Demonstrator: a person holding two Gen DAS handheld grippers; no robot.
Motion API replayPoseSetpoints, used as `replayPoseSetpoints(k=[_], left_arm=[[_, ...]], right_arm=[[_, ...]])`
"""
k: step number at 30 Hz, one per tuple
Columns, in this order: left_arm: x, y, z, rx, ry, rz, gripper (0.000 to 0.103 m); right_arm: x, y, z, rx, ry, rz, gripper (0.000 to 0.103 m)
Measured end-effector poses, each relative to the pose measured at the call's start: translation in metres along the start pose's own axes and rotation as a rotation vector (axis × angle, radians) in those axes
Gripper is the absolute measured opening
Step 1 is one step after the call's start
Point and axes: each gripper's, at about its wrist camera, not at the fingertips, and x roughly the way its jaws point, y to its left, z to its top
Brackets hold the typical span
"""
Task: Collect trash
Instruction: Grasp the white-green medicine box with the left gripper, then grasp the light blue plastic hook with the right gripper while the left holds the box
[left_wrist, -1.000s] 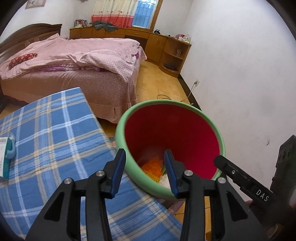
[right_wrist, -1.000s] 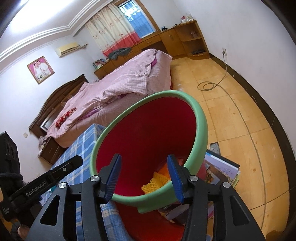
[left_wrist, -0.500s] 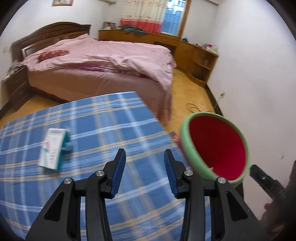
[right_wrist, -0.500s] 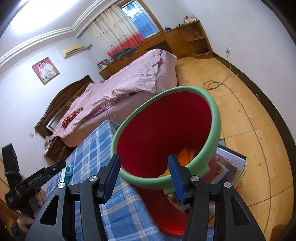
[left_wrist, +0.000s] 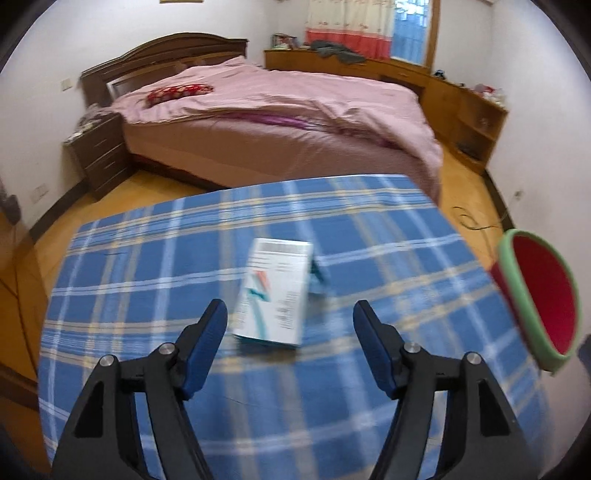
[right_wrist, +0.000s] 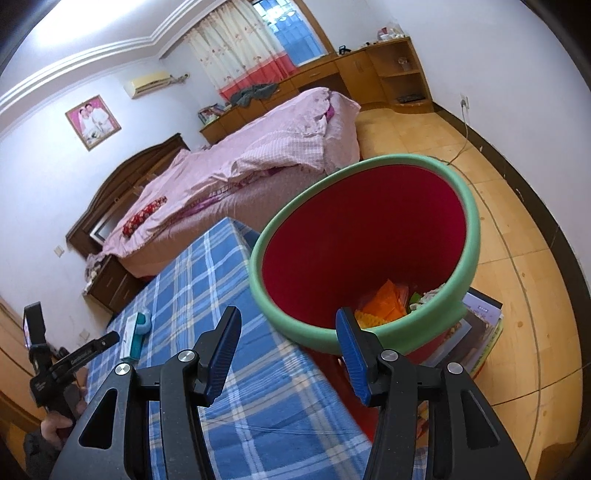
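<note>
1. While the left gripper (left_wrist: 290, 321) hangs over the blue plaid tablecloth (left_wrist: 147, 266), its jaws are spreading apart and nothing is clamped in them. The white and teal box (left_wrist: 275, 291) lies flat on the cloth just ahead of the tips, roughly lined up with the gap, not touched by either finger.
2. That box sits pretty much mid-table, so there's bare cloth on every side of it. A small teal thing peeks out from behind its right edge, too blurry to tell what it is.
3. Far edge of the table runs close to the foot of the pink bed (left_wrist: 280, 110), with only a narrow strip of wooden floor (left_wrist: 147, 184) between them.
4. Right side: the red bin with the green rim (right_wrist: 373, 243) stands past the table's right edge, its rim above the tabletop. Orange and yellow mesh scraps (right_wrist: 384, 306) are already at the bottom.
5. The right gripper (right_wrist: 286, 341) has its jaws apart and empty. The right finger sits in front of the bin's near rim, the left finger over the table corner.
6. Beyond the bin it's open floor out to the wall. Some books (right_wrist: 476, 332) are stacked by the bin's base.
</note>
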Motion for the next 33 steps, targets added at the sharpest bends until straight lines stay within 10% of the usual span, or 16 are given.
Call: replayPoseSetpoints(k=[12, 14, 33], left_arm=[[0.056, 0.025, -0.003, -0.012, 0.132, -0.008, 0.069], [0.052, 0.028, -0.002, -0.032, 0.109, -0.028, 0.057], [-0.018, 0.127, -0.025, -0.336, -0.021, 0.003, 0.056]], right_arm=[[0.015, 0.026, -0.013, -0.039, 0.042, -0.066, 0.055], [0.017, 0.033, -0.013, -0.065, 0.051, -0.062, 0.055], [0.066, 0.165, -0.021, -0.331, 0.162, 0.141, 0.055]])
